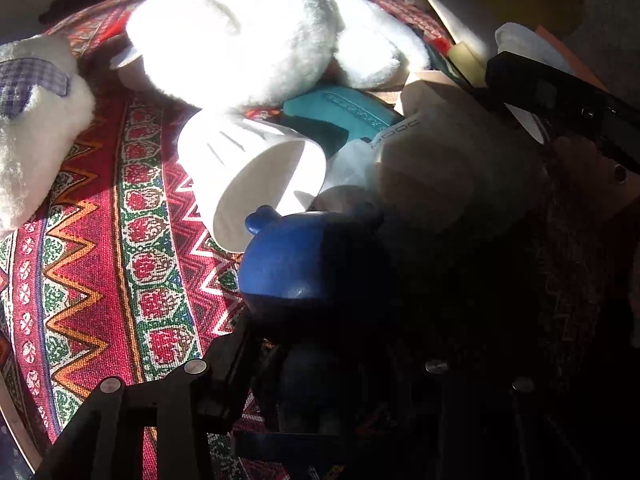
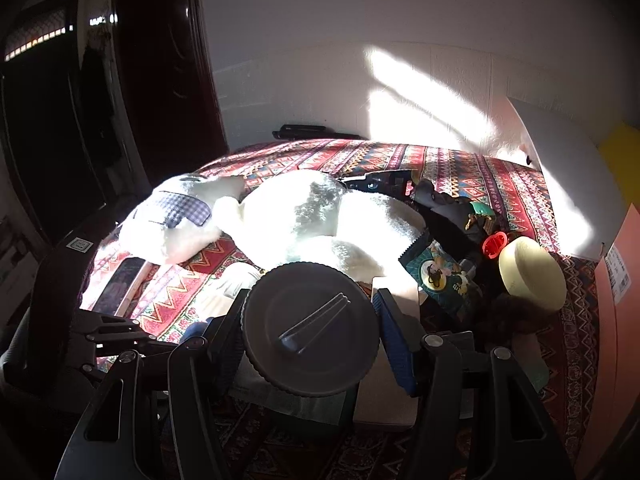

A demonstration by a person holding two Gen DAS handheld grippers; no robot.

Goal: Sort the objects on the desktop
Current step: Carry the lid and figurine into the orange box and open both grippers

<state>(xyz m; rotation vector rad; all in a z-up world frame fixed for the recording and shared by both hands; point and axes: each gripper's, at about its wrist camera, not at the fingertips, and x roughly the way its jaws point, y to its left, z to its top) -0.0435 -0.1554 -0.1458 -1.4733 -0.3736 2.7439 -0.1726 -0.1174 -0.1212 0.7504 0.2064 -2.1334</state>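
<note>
Clamped on a grey round lid [image 2: 310, 330], my right claw [image 2: 310, 328] held it above the patterned cloth [image 2: 500, 184] mid-sort, while my left claw [image 1: 320, 360] pinched a blue figurine [image 1: 304, 256] beside a tipped white cup [image 1: 256, 172]; next, I judged, each needed a clear resting spot.

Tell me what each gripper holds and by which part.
The right gripper clamps a container by the ribbed rim of its round grey lid. The left gripper holds a blue figurine by its lower body.

Right claw [image 2: 310, 334], black linkage arms, silver pivot screws, blue ribbed finger pads [image 2: 394, 340] (left claw [image 1: 320, 360] mostly shadowed)
</note>
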